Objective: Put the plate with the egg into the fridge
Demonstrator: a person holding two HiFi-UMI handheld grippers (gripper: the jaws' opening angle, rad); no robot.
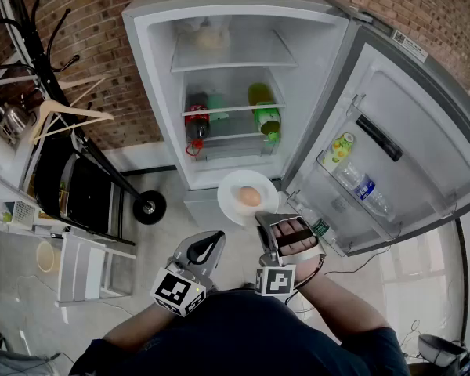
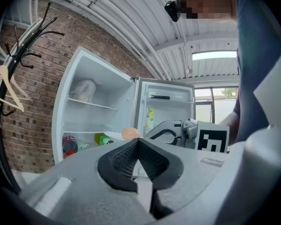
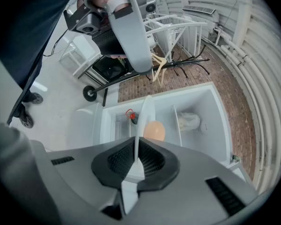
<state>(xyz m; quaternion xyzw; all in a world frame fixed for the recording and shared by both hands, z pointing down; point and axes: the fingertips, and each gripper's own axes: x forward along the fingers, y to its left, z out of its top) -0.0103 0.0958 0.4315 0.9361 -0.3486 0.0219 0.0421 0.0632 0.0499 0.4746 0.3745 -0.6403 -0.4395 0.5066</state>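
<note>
Brick wall (image 1: 94, 45) behind open fridge (image 1: 153, 84) | plate (image 1: 232, 202) with egg (image 1: 250, 197) at fridge's 6 o'clock, seemingly just outside | right gripper (image 1: 262, 218) clamps plate rim | left gripper (image 1: 217, 237) at plate's 7 o'clock, jaws together, empty

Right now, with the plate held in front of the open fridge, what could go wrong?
The right gripper pinches the plate only by its rim, so it may pivot or slip. The egg lies loose on it; a tilt could roll it off. The red bottle and green bottle stand inside the fridge, so the plate might knock them going in.
</note>
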